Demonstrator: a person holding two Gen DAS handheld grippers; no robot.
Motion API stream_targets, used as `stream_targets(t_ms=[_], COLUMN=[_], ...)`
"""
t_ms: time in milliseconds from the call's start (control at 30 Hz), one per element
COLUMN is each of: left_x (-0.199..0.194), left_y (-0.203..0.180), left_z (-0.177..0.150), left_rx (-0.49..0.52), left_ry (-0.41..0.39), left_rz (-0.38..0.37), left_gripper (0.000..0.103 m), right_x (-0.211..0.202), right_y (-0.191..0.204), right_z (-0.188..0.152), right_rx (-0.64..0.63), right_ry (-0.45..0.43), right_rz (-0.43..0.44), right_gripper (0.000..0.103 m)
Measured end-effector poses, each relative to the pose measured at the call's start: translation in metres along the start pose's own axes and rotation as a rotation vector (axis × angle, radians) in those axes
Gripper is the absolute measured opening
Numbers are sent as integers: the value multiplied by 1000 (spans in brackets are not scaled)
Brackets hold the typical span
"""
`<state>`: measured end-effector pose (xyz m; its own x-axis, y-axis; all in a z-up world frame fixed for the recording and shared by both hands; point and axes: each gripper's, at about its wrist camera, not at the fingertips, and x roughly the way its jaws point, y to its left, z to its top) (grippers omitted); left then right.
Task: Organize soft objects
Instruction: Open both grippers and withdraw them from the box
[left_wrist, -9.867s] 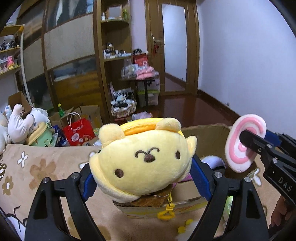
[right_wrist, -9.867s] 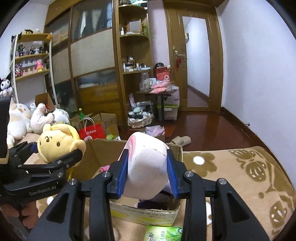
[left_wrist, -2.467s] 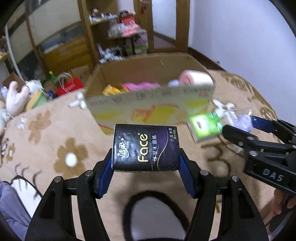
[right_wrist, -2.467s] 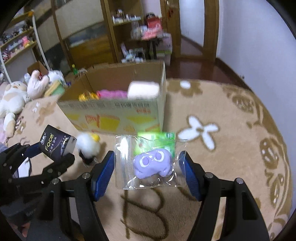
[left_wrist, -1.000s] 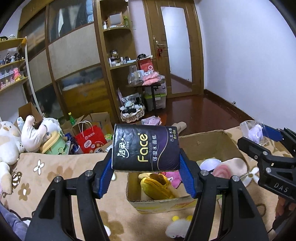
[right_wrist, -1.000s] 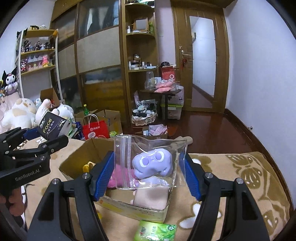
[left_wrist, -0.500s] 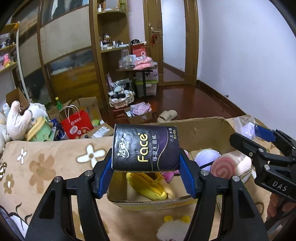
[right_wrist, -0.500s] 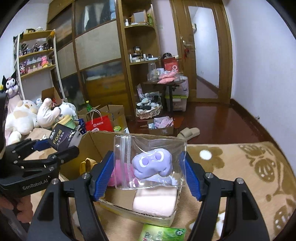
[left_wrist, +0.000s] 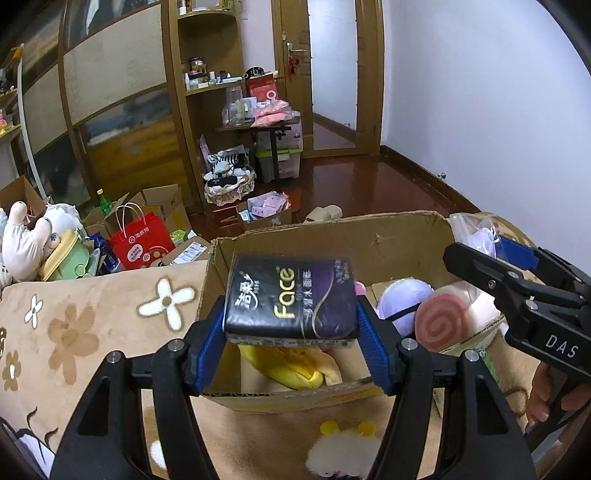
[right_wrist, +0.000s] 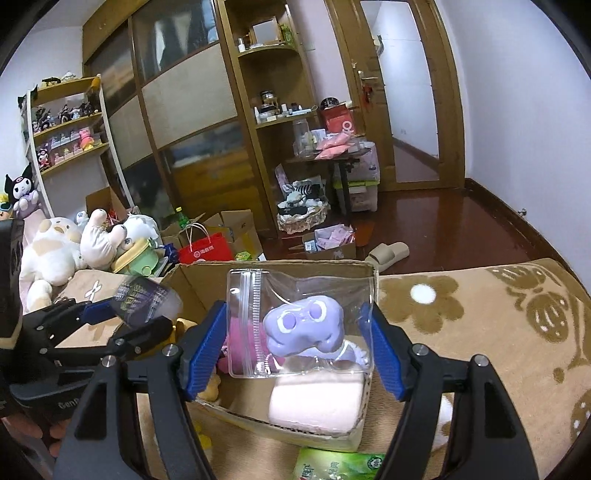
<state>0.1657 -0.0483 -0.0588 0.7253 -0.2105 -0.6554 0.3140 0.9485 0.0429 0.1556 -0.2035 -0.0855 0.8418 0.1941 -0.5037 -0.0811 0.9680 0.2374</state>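
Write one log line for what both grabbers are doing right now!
left gripper: jaws just opening, black tissue pack between fingers | right gripper: jaws just opening, bagged purple toy between fingers | both over cardboard box

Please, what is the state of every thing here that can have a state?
Left claw: jaws just opening, tissue pack tilted, loose between them.
Right claw: jaws just opening, zip bag between them, grip unclear.
Zip bag: over the box, purple toy inside.
Cardboard box: open, partly filled.
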Motion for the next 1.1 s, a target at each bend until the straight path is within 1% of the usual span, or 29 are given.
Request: stream_targets(t_ms=[67,133,233,333,433,500,533,567,767,833,900,1100], left_x=[0,-1,1,6,7,7,6,6,-6,-10,-15,-37], left_y=[-1,-2,2,10,16,20,21,22,21,18,15,12], left_z=[-1,-2,-3,-4,-6,-6,-6,-5,-7,-9,-9,-9], left_rx=[4,10,0,-26,-43,-49,-51,-52,-36,-27,-12,0], left_ry=[-2,-8,6,34,51,57,60,59,51,55,59,35], left_rz=[18,55,68,72,86,89,90,92,100,100,106,120], left_gripper=[76,80,81,83,83,85,90,92,92,95,98,98], right_x=[1,2,5,5,5,3,1,-1,-18,-23,-31,-54], right_y=[0,-1,-5,-9,-9,-9,-8,-9,-10,-11,-11,-10], right_z=[0,0,0,0,0,0,0,0,1,2,3,4], right_rx=[-3,2,22,38,44,39,38,38,45,47,50,54], right_ry=[7,13,30,33,32,31,28,24,9,4,-2,-25], right_rz=[2,2,14,10,7,-6,-11,-13,-35,-43,-46,-65], right_gripper=[77,79,80,87,88,90,92,92,100,102,102,103])
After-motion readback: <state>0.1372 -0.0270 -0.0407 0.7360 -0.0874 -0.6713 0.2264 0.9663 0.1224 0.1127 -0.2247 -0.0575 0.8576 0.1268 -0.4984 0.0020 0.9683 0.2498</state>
